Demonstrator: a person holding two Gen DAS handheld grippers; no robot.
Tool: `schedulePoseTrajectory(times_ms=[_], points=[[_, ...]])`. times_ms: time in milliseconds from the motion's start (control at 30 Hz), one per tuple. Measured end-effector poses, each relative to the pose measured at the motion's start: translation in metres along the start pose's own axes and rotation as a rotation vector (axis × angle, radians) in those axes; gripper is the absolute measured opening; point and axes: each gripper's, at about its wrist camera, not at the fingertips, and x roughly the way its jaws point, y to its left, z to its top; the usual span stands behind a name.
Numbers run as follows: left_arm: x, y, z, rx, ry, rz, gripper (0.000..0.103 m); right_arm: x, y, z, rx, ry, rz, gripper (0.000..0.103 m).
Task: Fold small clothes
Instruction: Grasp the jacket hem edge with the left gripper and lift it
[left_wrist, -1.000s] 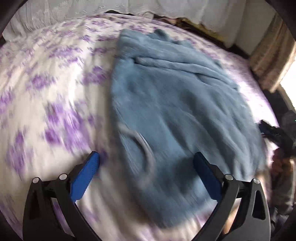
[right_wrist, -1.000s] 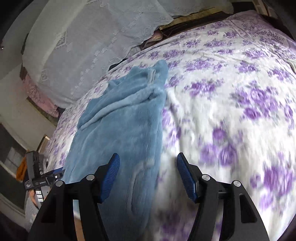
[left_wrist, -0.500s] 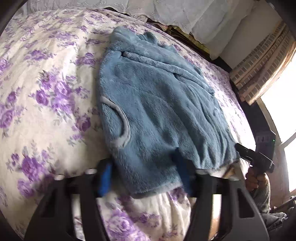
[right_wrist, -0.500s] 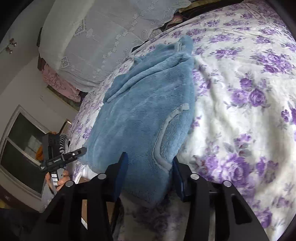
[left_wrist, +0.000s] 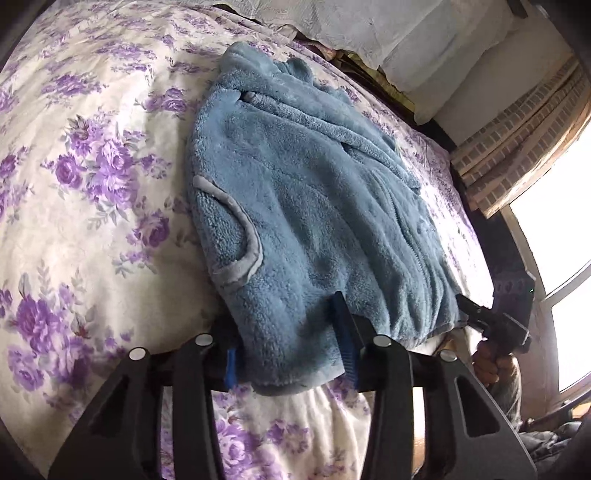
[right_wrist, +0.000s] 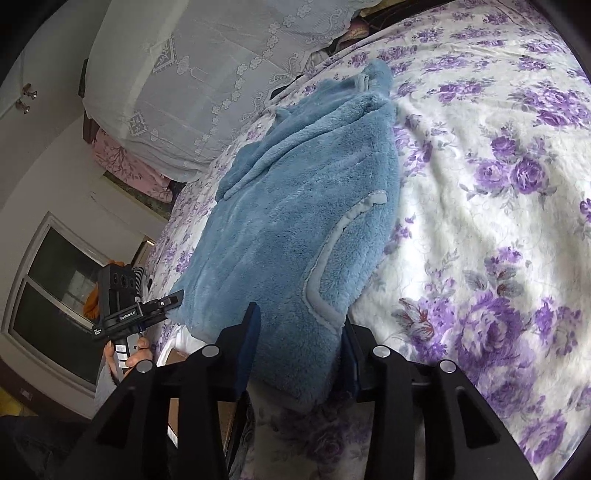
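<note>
Blue fleece jacket (left_wrist: 306, 206), one item, lying flat on a bedspread (left_wrist: 92, 177) printed with purple flowers on white. Its hem reaches the near edge of the bed, and both grippers hold it there.

Left gripper (left_wrist: 290, 354): black frame, blue pads. The jaws have just been closing, and the hem corner now sits bunched between the pads, which press on it from both sides. A curved grey-trimmed pocket (left_wrist: 236, 236) lies just ahead of the left finger. The rest of the jacket stretches forward from the fingertips, collar at the far end.

Right gripper (right_wrist: 301, 350): same build. Its jaws have also just been closing, and the other hem corner is pinched between its pads. A grey-trimmed pocket edge (right_wrist: 325, 258) runs forward from the right finger.

Each gripper is visible from the other's camera: the right one (left_wrist: 495, 325) off to the right of the left fingers, the left one (right_wrist: 136, 314) off to the left of the right fingers, each with a hand (right_wrist: 129, 354) on its grip.

White lace cloth (right_wrist: 207, 74) hangs beyond the far end of the jacket.
</note>
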Motion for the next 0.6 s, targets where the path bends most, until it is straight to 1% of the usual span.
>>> schedulePoseTrajectory(times_ms=[100,200,333,367,400,467,500,533,567,600], points=[[0.0,-0.001,-0.001,-0.003,-0.002,-0.044,0.045,0.002,0.0,0.002,0.004,-0.005,0.001,0.043],[0.0,0.002,-0.002,-0.019,-0.006,-0.071,0.045,0.005,0.003,0.003,-0.012,-0.003,0.006,0.049],[0.002,0.011,0.002,-0.067,-0.016,-0.092,0.045,0.007,0.004,0.006,-0.027,-0.004,0.008,0.051],[0.003,0.011,0.003,-0.077,-0.015,-0.1,0.045,0.007,0.004,0.006,-0.025,-0.007,0.008,0.049],[0.003,0.011,0.004,-0.083,-0.015,-0.102,0.041,0.008,0.004,0.007,-0.021,-0.011,0.004,0.043],[0.002,0.011,0.002,-0.073,-0.017,-0.094,0.032,0.01,0.003,0.007,-0.011,-0.016,-0.024,0.037],[0.002,0.009,0.001,-0.067,-0.016,-0.093,0.024,0.01,0.001,0.008,-0.006,-0.017,-0.024,0.032],[0.002,0.008,0.001,-0.064,-0.014,-0.098,0.019,0.009,0.0,0.008,0.0,-0.02,-0.022,0.028],[0.001,0.008,0.001,-0.062,-0.014,-0.1,0.016,0.01,-0.002,0.008,0.009,-0.021,-0.024,0.021],[-0.001,0.007,0.0,-0.057,-0.022,-0.097,0.014,0.009,-0.003,0.009,0.017,-0.023,-0.027,0.018]])
